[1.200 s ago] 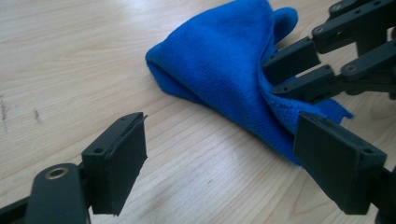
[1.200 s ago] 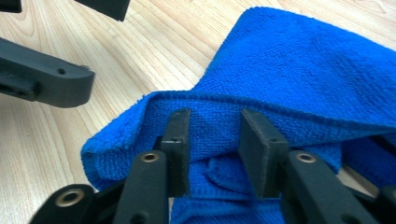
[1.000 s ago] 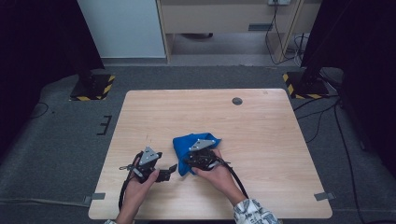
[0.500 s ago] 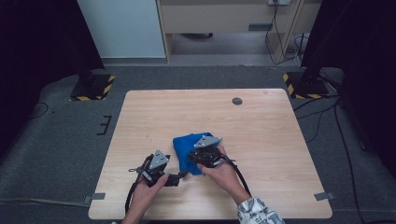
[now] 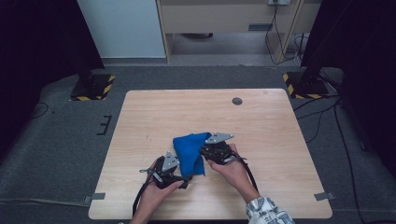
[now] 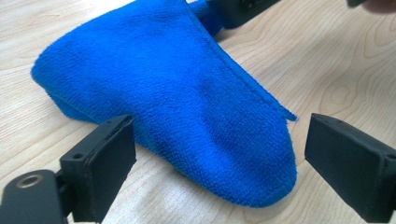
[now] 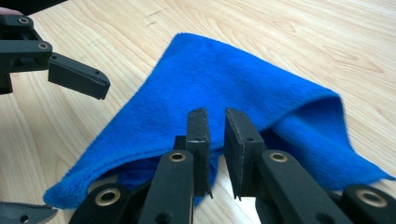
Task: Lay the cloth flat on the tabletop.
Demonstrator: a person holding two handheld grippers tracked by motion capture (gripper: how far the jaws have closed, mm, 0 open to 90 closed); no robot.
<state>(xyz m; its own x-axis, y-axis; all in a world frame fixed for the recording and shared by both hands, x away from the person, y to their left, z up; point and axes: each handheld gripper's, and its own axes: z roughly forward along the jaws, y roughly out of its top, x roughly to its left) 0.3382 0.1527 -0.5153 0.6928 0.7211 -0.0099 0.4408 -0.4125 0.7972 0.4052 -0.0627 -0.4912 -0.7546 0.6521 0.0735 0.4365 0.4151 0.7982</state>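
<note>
Since the earlier frames both hands have slid toward the table's near edge, and the blue cloth has come with them, now bunched narrower. Wooden table [image 5: 154, 116], pale grain. Blue cloth [image 5: 190, 151] lies folded on the near middle of it, between the two grippers. Right gripper [image 7: 215, 154]: jaws have just been closing, now narrow, a thin gap showing between them, cloth edge bunched at their base; whether they pinch it I cannot tell. Left gripper [image 6: 215, 161]: jaws have just opened further, wide, straddling the cloth's rounded near corner without pressing it.
</note>
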